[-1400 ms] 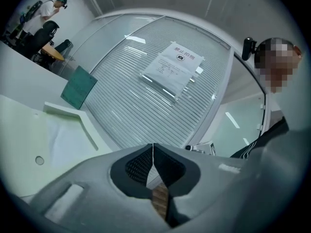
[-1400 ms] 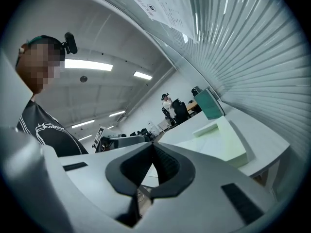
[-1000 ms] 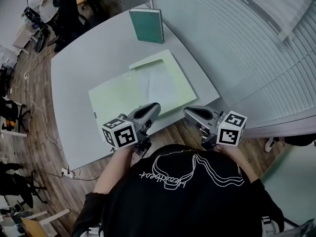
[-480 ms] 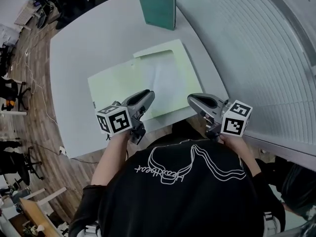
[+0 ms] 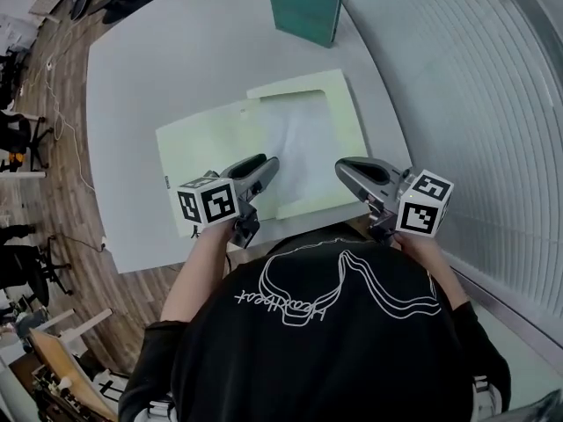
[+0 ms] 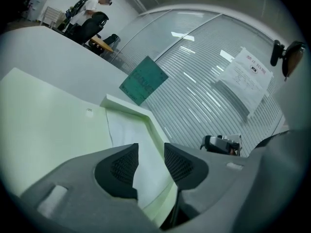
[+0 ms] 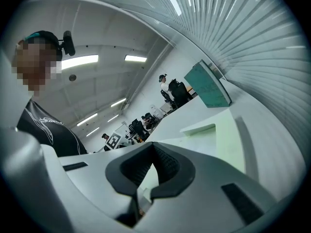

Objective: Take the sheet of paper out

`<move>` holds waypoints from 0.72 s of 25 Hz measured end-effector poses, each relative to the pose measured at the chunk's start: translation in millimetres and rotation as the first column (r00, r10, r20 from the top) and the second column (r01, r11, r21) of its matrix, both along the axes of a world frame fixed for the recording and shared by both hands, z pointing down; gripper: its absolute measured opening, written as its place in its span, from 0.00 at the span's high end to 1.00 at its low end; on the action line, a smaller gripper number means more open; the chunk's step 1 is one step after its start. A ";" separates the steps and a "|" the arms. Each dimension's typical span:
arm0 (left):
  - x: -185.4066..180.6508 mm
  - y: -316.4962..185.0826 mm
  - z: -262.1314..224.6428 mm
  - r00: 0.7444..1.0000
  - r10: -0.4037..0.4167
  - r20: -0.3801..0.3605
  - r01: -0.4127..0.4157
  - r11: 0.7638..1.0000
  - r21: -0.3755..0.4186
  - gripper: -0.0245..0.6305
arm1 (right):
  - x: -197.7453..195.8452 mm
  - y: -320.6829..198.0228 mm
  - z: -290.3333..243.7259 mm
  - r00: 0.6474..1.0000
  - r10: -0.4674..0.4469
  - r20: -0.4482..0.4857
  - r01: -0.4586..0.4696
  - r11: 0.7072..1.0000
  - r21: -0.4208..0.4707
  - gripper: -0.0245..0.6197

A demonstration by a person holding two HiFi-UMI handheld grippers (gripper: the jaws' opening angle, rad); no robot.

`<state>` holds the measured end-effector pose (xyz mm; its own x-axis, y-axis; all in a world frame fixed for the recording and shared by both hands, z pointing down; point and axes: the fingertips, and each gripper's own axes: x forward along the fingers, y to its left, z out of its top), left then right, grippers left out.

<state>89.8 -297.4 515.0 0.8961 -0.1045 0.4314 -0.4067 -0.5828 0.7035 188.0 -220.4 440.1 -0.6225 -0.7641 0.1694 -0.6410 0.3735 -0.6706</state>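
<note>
Left tongs (image 5: 264,167) opening, nothing between pads, hovering over near edge of pale green folder (image 5: 207,143). Right tongs (image 5: 345,167) pressed together, empty, over folder's near right corner. Sheet of paper (image 5: 303,139) lies tucked in folder's right half, flat on desk (image 5: 132,86). Green book (image 5: 306,3) at far edge.

Colour key: pale green folder (image 5: 207,139), white sheet of paper (image 5: 303,139), light grey table (image 5: 141,69), teal book (image 5: 305,3), grey left gripper (image 5: 266,162) and right gripper (image 5: 343,164) with black pads (image 6: 119,166) and black-and-white square-marker cubes, black shirt (image 5: 352,350) with white line drawing, brown wood-grain floor (image 5: 66,148).
</note>
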 end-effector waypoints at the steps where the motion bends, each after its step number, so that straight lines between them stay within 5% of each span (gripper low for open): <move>1: 0.0 -3.4 6.8 1.000 -0.003 0.017 0.003 1.000 -0.007 0.73 | -0.2 -3.3 2.7 1.000 -0.009 -0.003 0.009 1.000 -0.006 0.95; 18: -5.7 2.6 67.9 0.985 0.008 0.175 0.009 0.995 -0.096 0.71 | -4.3 20.8 3.9 0.998 -0.030 0.052 0.030 1.000 -0.002 0.95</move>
